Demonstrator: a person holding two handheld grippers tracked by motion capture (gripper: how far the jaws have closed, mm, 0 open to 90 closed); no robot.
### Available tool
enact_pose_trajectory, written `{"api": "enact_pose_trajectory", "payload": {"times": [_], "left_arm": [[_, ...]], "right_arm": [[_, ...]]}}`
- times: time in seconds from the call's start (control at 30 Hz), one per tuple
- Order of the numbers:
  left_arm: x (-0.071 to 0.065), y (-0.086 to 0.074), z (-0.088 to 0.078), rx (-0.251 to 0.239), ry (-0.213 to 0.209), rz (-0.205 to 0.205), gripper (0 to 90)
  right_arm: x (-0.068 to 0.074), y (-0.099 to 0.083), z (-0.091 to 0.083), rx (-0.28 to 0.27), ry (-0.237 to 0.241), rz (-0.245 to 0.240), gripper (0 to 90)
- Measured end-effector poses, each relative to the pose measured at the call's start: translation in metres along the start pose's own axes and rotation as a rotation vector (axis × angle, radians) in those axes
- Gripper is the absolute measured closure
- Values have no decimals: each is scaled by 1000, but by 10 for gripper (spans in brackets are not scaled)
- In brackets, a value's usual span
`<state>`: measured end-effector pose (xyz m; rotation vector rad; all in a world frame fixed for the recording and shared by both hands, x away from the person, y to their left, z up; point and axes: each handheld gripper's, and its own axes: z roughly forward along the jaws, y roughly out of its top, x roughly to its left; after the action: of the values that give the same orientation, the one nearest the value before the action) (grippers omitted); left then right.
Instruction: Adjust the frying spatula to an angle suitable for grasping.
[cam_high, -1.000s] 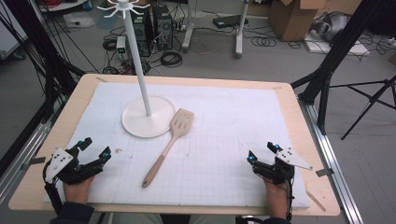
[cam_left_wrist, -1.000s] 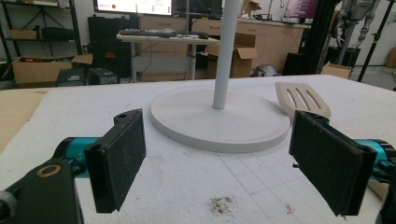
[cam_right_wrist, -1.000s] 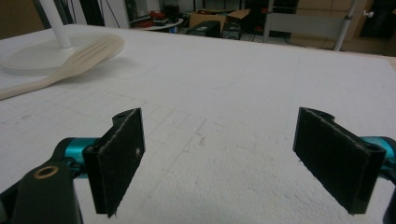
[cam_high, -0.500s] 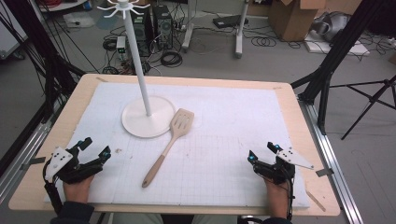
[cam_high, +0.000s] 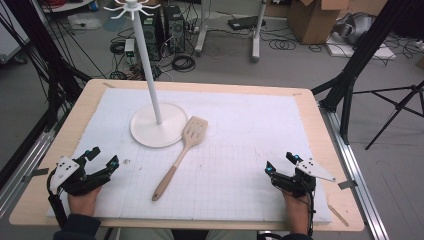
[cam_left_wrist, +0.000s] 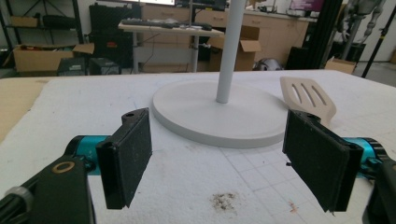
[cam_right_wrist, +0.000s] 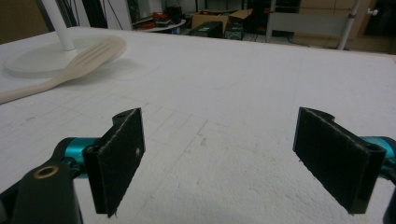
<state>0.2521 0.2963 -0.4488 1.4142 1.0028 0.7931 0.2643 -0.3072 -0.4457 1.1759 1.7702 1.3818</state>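
Observation:
A wooden slotted spatula (cam_high: 180, 154) lies on the white mat, its head resting against the round base of a white hook stand (cam_high: 150, 131). My left gripper (cam_high: 105, 155) rests at the mat's near left corner, open; its jaws have just been closing a little with nothing between them. The left gripper view looks past my left gripper (cam_left_wrist: 215, 154) to the stand base (cam_left_wrist: 219, 114) and the spatula head (cam_left_wrist: 308, 95). At the near right, my right gripper (cam_high: 279, 161) rests open and empty. From the right gripper view, my right gripper (cam_right_wrist: 222, 154) faces bare mat, with the spatula (cam_right_wrist: 79, 63) far to the left.
The white gridded mat (cam_high: 240, 125) covers a wooden table (cam_high: 325, 150). The stand's tall pole (cam_high: 147, 70) rises above the table with hooks at its top. Beyond the table are cables, boxes and tripod legs on the floor. A dark smudge (cam_left_wrist: 224, 200) marks the mat.

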Motion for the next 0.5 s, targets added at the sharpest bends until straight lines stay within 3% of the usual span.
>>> {"api": "enact_pose_trajectory", "payload": {"times": [0.1,0.13,0.23,0.5], "left_arm": [[0,1,1,10,14,-12,235],[0,2,1,11,11,-35,235],[-2,5,1,8,9,-31,234],[-25,28,12,17,-52,-6,228]], "right_arm": [[-1,0,0,1,2,1,152],[-1,0,1,4,2,2,153],[-1,1,1,4,1,-3,152],[0,1,2,16,-8,-13,153]]}}
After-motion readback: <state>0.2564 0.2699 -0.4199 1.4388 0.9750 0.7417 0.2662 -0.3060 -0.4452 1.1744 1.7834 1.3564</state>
